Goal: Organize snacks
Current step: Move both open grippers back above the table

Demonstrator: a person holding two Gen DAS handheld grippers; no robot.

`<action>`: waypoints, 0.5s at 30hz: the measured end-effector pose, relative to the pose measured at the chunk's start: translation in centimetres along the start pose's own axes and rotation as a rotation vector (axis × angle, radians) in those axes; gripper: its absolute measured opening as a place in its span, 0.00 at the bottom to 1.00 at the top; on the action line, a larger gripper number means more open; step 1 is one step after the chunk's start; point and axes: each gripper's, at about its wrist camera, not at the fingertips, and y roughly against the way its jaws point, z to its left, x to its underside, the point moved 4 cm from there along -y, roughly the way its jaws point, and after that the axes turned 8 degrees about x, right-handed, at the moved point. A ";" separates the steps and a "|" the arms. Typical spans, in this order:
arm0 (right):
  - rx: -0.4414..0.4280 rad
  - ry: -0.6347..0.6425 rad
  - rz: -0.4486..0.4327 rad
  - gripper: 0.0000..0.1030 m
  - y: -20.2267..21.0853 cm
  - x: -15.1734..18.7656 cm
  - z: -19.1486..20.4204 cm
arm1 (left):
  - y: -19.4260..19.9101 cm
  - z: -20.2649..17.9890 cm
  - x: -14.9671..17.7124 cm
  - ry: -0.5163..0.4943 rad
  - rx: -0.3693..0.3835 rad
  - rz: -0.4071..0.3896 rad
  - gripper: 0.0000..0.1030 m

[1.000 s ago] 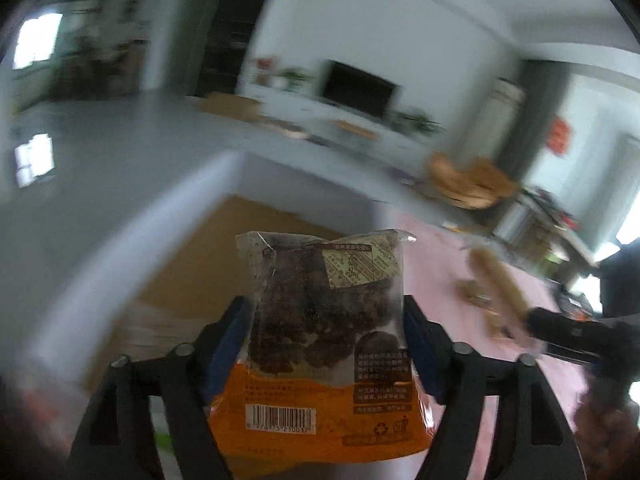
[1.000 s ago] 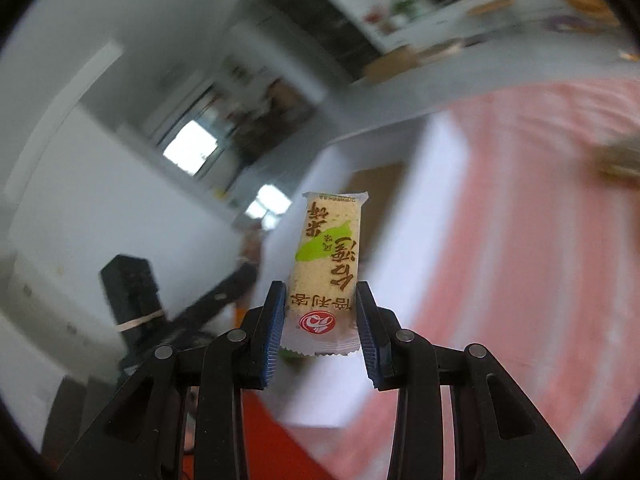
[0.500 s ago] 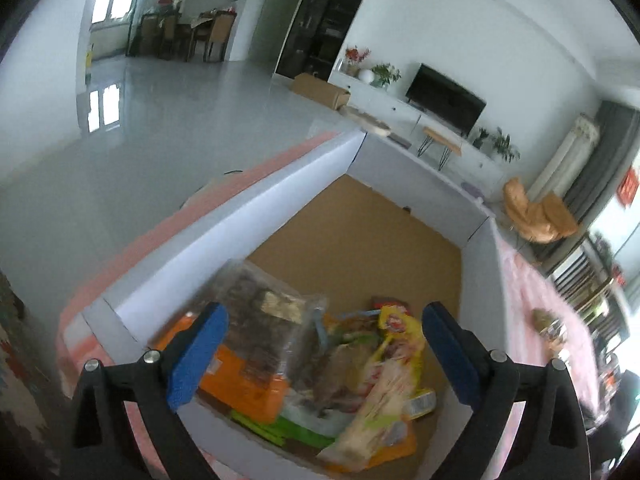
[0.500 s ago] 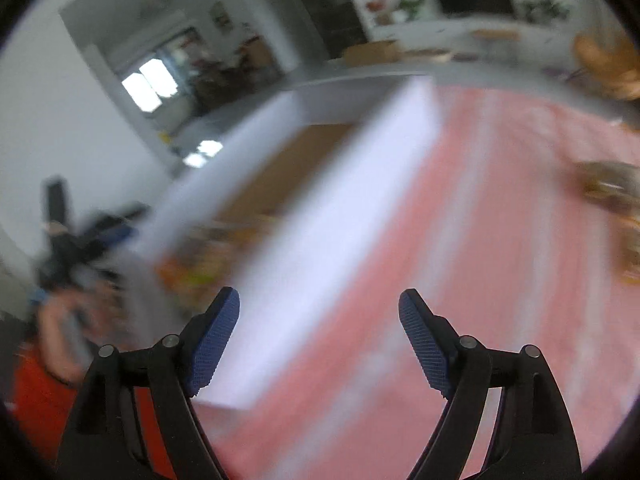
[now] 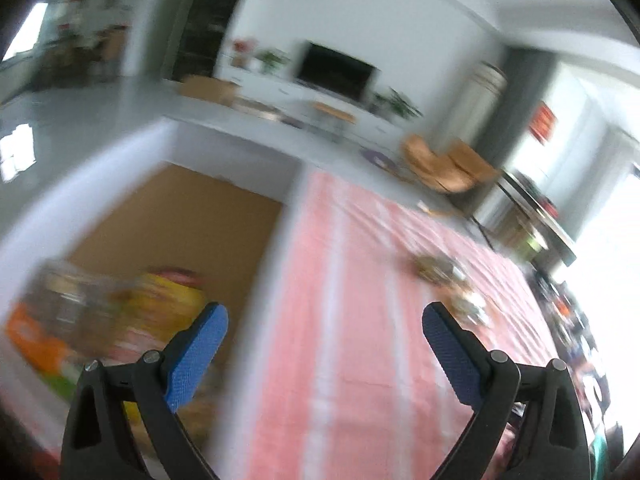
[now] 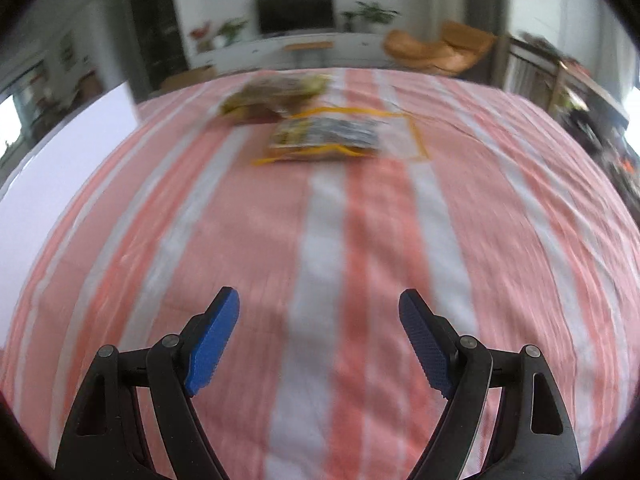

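My left gripper (image 5: 325,320) is open and empty above the right wall of a white cardboard box (image 5: 276,240). Several snack packets (image 5: 100,312) lie blurred in the box's near left corner. Two more snack packets (image 5: 444,276) lie on the pink striped tablecloth (image 5: 360,320) to the right. My right gripper (image 6: 319,306) is open and empty, low over the tablecloth. Ahead of it lie a yellow-edged clear snack bag (image 6: 332,136) and a brownish snack packet (image 6: 272,96) behind that.
The white box wall (image 6: 48,168) shows at the left edge of the right wrist view. The pink striped cloth (image 6: 360,260) covers the table. A TV unit (image 6: 296,16), orange chairs (image 6: 436,48) and a cluttered side table (image 5: 536,220) stand beyond the table.
Both grippers let go of their snacks, the dark-snack bag and the green bar, into the box and opened. Both have since swung right, away from the box toward the packets on the cloth.
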 end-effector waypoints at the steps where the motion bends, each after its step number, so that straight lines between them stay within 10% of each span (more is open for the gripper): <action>1: -0.005 -0.013 -0.002 0.82 0.2 -0.3 -0.3 | -1.3 -1.3 0.7 -0.009 0.022 0.035 0.95; 7: 0.133 0.135 -0.050 0.87 0.7 -0.3 -0.5 | -12.3 -6.7 6.7 -0.081 0.065 0.266 0.95; 15: 0.140 0.145 -0.026 0.87 0.8 0.5 -2.6 | -18.6 -6.1 9.6 -0.174 -0.049 0.344 0.95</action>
